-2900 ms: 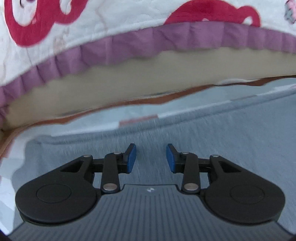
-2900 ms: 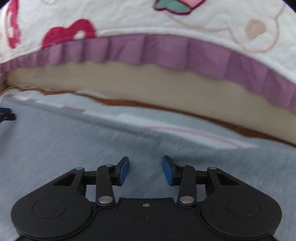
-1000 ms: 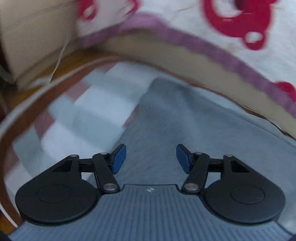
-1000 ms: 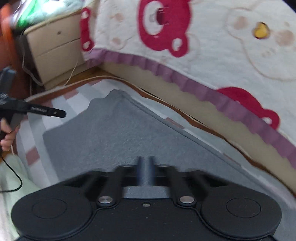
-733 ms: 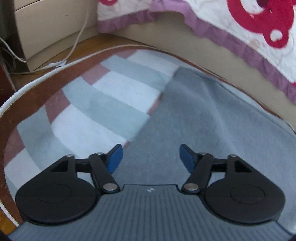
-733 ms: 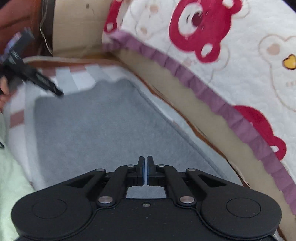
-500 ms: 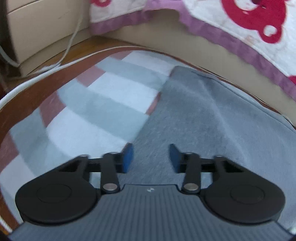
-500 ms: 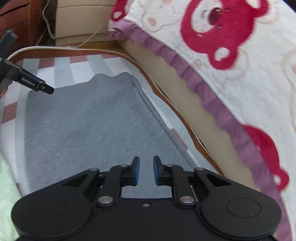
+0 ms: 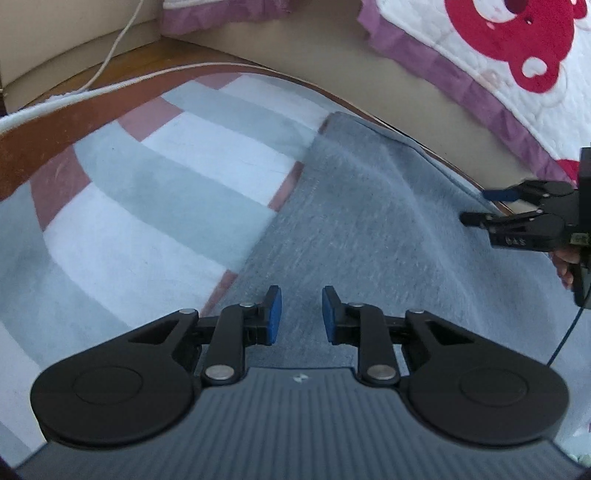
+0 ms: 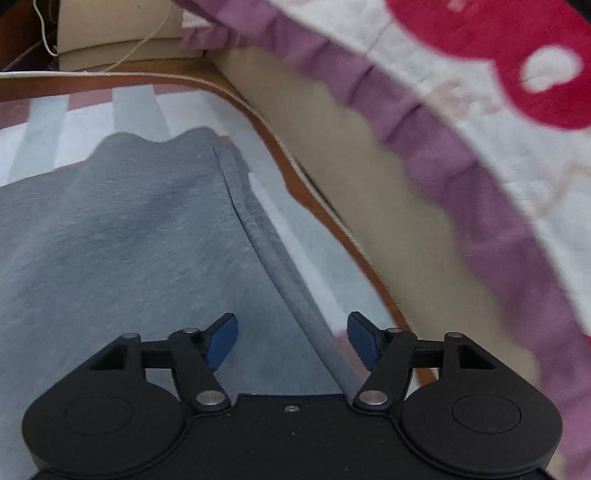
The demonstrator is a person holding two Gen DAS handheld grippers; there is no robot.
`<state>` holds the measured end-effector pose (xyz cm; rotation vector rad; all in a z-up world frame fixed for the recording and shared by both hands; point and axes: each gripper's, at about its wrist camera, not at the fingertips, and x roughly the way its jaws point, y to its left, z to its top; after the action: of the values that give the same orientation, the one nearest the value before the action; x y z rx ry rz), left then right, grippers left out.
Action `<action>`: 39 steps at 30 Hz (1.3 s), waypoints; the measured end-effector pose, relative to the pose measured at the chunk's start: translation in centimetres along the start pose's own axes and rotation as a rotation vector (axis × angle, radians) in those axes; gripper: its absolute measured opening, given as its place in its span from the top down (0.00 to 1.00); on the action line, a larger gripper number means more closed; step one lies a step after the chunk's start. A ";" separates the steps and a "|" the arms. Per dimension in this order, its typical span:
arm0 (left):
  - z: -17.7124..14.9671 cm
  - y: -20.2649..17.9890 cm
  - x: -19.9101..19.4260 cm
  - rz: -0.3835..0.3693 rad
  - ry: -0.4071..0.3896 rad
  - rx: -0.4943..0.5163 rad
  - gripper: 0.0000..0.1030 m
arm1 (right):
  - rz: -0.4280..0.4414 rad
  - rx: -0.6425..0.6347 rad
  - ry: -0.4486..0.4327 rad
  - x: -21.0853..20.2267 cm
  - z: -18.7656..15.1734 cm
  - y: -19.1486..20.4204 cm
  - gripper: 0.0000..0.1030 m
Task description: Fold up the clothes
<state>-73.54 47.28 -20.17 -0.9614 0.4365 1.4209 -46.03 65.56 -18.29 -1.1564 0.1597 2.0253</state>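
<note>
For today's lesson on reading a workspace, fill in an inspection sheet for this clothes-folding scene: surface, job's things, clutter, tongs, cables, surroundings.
Surface: striped grey, white and pink rug with a brown border.
Job's things: grey fleece garment lying flat on the rug, one thick hem running along its side.
Clutter: nothing seen.
Tongs: left tongs closing above the garment, nothing between them; right tongs opening astride the hem, pads clear of it.
Cables: thin white cord by the beige cabinet; dark lead from the right handle.
Surroundings: white quilt with red bears and purple frill.
</note>
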 end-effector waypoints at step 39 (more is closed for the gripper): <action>-0.1 -2.1 -2.9 0.199 -0.136 0.096 1.00 | -0.412 0.965 -0.008 -33.4 -37.2 4.5 0.66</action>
<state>-72.01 45.65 -17.38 -0.7542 0.5055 1.6193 -14.52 26.57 -15.04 -0.4957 0.7356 1.3026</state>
